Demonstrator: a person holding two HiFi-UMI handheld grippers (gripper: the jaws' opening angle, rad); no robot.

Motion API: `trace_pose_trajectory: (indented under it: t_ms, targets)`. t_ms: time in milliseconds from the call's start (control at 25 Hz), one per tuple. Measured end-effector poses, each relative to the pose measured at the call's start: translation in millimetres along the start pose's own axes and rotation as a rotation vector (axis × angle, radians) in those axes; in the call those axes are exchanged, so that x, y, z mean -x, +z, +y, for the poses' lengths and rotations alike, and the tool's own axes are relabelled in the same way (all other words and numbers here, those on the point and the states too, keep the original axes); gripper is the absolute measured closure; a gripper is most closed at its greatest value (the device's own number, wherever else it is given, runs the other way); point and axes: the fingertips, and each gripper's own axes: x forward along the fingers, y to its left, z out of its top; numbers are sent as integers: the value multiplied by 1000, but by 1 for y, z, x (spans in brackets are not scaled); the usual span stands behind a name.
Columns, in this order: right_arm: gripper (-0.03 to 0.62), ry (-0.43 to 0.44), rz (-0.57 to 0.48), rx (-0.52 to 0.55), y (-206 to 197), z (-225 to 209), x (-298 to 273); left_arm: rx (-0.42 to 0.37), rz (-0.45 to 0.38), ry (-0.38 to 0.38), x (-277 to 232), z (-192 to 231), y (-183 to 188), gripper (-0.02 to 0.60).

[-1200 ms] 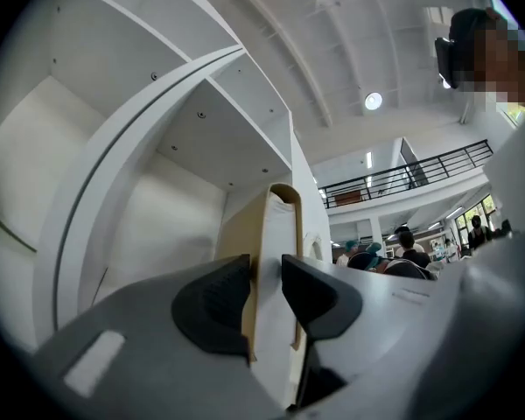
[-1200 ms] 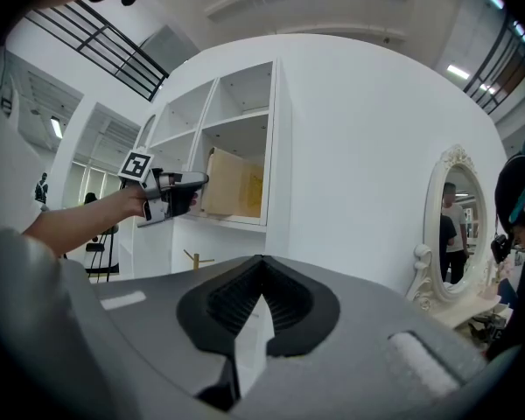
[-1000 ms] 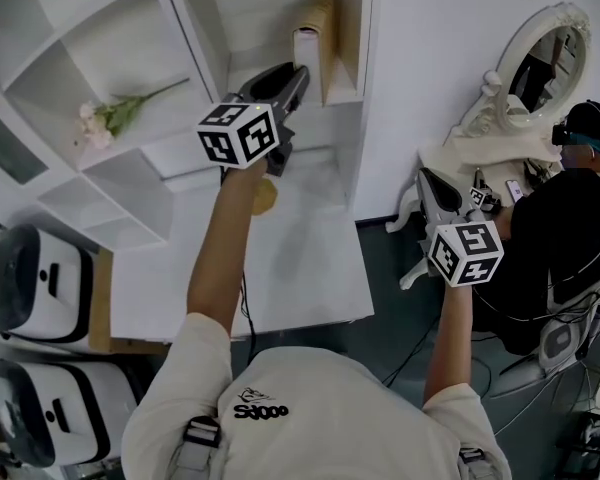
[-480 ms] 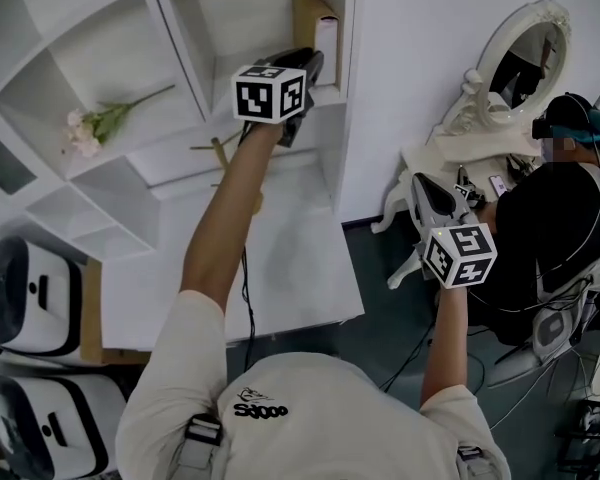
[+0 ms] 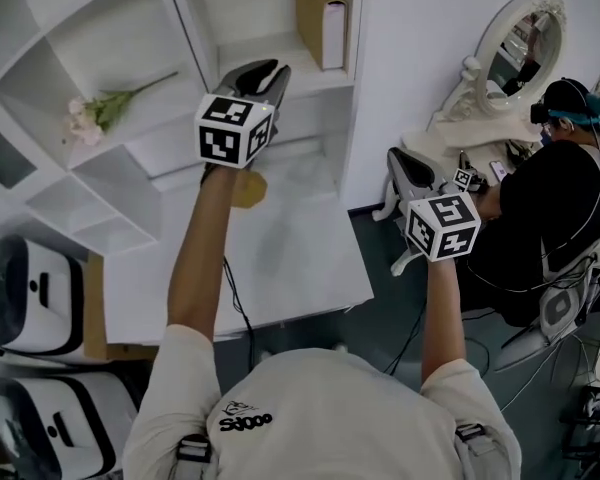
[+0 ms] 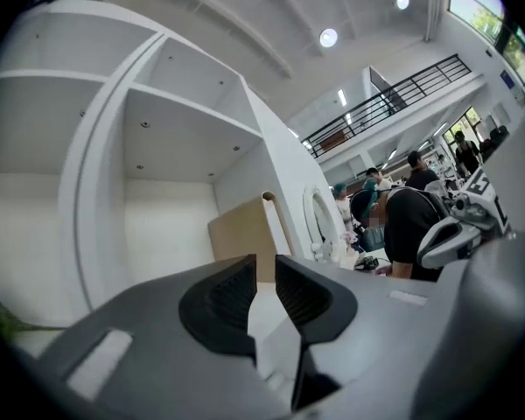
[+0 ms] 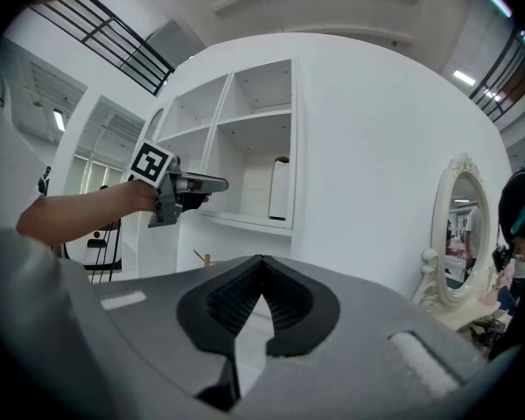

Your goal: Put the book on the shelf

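White shelf [image 5: 190, 28] at far side: book [image 5: 322, 20] stood upright in its right compartment. Left gripper [image 5: 268, 66] hung nearer, apart from it, jaws narrow, just opened slightly, nothing between. Right gripper [image 5: 396, 156] closed, empty. Best kept clear of the book so it stayed upright.

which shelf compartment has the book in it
The rightmost compartment: the book stands upright at its right side. The flower sprig lies in a different compartment further left.

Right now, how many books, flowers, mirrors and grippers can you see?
book: 1
flower sprig: 1
mirror: 1
left gripper and right gripper: 2
Total: 5
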Motion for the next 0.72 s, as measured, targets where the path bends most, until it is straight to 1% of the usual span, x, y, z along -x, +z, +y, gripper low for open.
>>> trace_pose_trajectory:
  t_ms: [120,320,440,520,640,720]
  targets:
    - [592,39,-25,14,10,29,-10,-3,4,23,43,7,-8,529]
    - [592,95,-32,39,20,79,-27,37,-14,50,110,15,-27,566]
    - [592,131,-39,67,28,108,-39,70,-47,84,151,24,-31,566]
    - [592,144,-52,81,34,122,-42,78,-64,106,176,26,-33,566]
    - [592,158,-72,95,43,136,-44,61,-55,132,208,21,-42,566]
    - [592,162,-83,103,47,143,-44,69,-47,148,227,19,-53,566]
